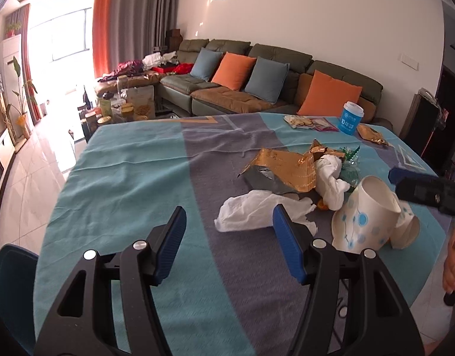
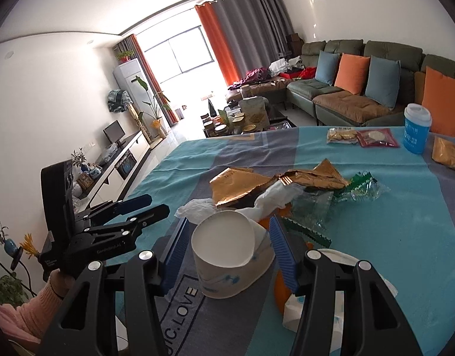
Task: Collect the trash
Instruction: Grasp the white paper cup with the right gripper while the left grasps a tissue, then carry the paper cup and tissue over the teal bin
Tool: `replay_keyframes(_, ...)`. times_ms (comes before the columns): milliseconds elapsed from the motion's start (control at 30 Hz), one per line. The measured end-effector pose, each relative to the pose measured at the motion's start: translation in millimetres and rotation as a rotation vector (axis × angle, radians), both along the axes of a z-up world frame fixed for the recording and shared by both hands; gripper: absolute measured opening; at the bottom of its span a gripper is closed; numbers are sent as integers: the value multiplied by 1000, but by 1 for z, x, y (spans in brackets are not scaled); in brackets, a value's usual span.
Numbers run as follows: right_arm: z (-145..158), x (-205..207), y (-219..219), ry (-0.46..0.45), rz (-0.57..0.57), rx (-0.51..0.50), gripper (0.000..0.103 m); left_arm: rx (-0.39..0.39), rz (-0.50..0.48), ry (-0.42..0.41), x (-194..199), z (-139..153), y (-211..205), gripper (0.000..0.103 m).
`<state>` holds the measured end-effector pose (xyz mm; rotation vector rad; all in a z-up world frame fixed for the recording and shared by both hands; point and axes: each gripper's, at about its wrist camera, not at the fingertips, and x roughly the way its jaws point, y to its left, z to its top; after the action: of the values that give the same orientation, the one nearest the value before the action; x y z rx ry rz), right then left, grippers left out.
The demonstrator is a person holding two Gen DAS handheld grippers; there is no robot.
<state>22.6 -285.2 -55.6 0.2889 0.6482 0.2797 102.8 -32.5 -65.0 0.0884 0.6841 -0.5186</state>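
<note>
Both claws hover over the table (image 1: 123, 172), and the trash sits in a heap on the blue and grey cloth. The left claw (image 1: 228, 244) stands about half open with nothing between its pads, only bare cloth below, and the crumpled white tissue (image 1: 251, 212) lies just beyond its right-hand pad. The right claw (image 2: 226, 247) is also about half open, and here is the interesting part: the dotted paper cup (image 2: 230, 255), lying on its side, sits right between its pads. Whether those pads press on the cup, I cannot tell; in the left wrist view the cup (image 1: 365, 216) appears to rest on the table with the right claw reaching over it.

Beyond the cup lies the gold foil wrapper (image 2: 242, 185), another twist of tissue, and a green-edged clear wrapper (image 2: 362, 190). Further off stands a blue lidded cup (image 2: 417, 130), beside some snack packets.

This looks like the early picking stage, with the pile barely touched. The next move, I reckon, calls for the right claw to close gently on the cup, since thin paper crushes easily. The left need only ease forward onto the tissue.
</note>
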Motion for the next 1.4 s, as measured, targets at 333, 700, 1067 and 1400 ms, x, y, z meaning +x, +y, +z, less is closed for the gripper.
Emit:
replay_keyframes(333,-15,-4,10,32,33,12,60,31,-38,98,34,-18,-34,56)
replay_keyframes(700,-14,-6,3,32,19,19,53,-6,-56,181,41,-31,-37,12)
replay_keyframes(1067,-2,-12,3,-14,30,24,53,-40,-28,152,18,-21,-17,8)
replay_keyframes(1400,7,-11,20,-35,68,36,53,-87,22,102,-10,2,23,7)
